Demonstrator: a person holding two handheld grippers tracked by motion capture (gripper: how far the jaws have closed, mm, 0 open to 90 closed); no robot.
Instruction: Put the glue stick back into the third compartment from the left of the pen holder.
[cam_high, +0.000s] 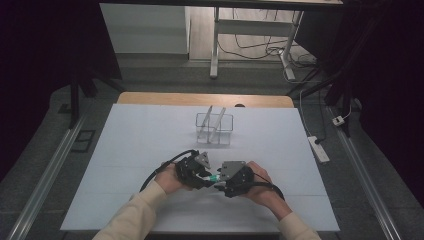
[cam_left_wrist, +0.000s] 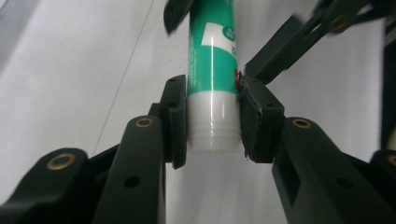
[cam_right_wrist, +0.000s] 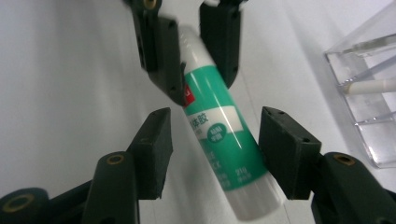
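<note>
Left gripper view: my left hand-held gripper (cam_left_wrist: 212, 123) clamps the glue stick (cam_left_wrist: 212, 70) above the desk (cam_high: 150, 140); my right hand-held gripper (cam_right_wrist: 212, 154) stands apart around its body, needing to close next.

Glue stick (cam_right_wrist: 219, 140): cylindrical tube, green label with white print, white at both ends. One white end sits clamped between the left gripper (cam_left_wrist: 212, 123) jaws. The green body extends between the right gripper (cam_right_wrist: 212, 149) jaws, with gaps visible on both sides. Tube held roughly level above the table.
</note>
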